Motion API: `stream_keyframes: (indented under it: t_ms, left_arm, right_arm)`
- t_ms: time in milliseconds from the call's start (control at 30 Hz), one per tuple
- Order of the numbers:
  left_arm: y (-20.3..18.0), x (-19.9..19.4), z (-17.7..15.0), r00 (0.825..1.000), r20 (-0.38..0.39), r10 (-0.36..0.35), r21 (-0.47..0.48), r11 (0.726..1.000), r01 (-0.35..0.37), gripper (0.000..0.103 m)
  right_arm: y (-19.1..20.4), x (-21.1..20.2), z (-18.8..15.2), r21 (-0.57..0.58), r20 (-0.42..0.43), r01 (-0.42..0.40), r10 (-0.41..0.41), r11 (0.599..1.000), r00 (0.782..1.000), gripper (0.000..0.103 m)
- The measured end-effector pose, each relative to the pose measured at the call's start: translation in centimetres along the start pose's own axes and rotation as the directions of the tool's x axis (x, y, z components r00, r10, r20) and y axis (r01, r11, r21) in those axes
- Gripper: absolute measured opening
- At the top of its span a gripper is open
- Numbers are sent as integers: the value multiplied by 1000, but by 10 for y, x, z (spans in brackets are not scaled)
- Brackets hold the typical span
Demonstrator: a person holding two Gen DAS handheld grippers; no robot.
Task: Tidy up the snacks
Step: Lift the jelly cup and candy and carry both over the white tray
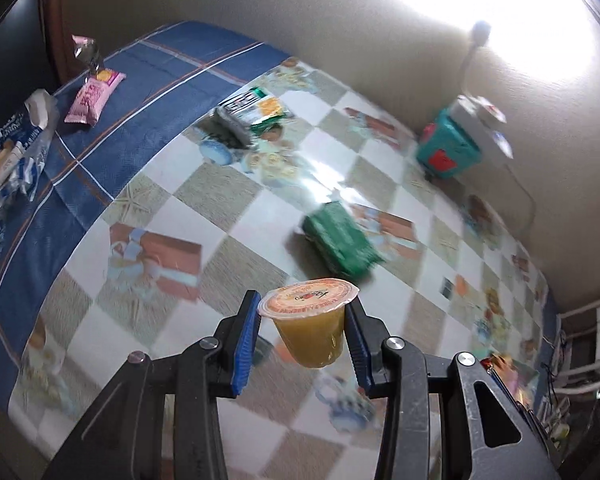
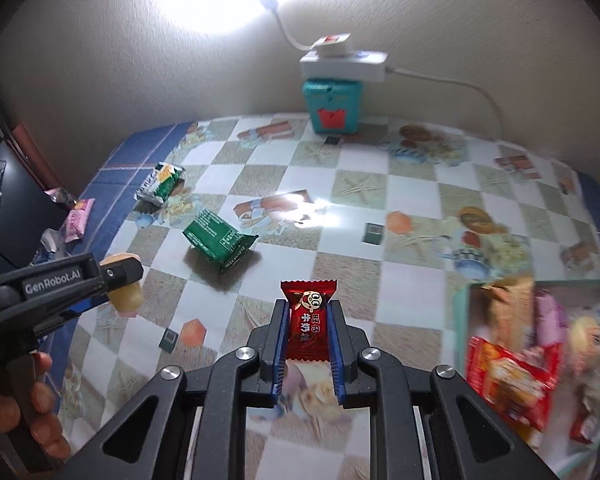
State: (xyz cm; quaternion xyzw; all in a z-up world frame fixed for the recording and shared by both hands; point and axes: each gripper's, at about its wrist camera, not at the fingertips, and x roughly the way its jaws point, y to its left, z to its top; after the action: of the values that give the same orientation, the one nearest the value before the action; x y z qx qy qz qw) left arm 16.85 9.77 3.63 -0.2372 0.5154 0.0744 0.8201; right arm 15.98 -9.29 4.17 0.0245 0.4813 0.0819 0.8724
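The left tongs (image 1: 304, 334) are clamped on a sealed jelly cup (image 1: 310, 322) with an orange foil lid, held clear above the desk (image 1: 236, 248); its blue pads (image 1: 247, 344) press on the cup's sides. From the right wrist view the same tongs appear at the left edge, gripped by a hand (image 2: 24, 412).

The right tongs (image 2: 309, 344) are closed on a red candy wrapper (image 2: 309, 320), which stands upright between the pads.

On the checked cloth of the desk lie a green packet (image 2: 218, 242), tilted on one edge near the middle, and a green and white packet (image 2: 160, 184) farther back toward the left. A pink packet (image 1: 94, 98) rests on the blue border. A box of mixed snacks (image 2: 532, 352) sits at the right edge, just beside the right tongs. By the wall a teal box (image 2: 332, 108) carries a white power strip (image 2: 344, 66).
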Motion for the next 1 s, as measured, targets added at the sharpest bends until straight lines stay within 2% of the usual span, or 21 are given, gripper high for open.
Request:
stream_keyframes:
  t_ms: [200, 333, 667, 1000]
  left_arm:
    - [-34, -38, -25, 999, 26, -32, 45, 999, 31, 43]
    - [-65, -52, -52, 997, 12, -80, 81, 994, 79, 43]
    - [-128, -49, -119, 989, -57, -135, 166, 976, 143, 43]
    - [-172, -40, -162, 984, -117, -131, 288, 944, 160, 43]
  right_arm:
    - [-24, -42, -11, 41, 23, 12, -13, 999, 1000, 20]
    - [-47, -64, -24, 87, 30, 10, -13, 996, 999, 20]
    - [-127, -100, -63, 236, 9, 113, -119, 965, 993, 20]
    - [-187, -128, -85, 342, 6, 168, -181, 924, 983, 20]
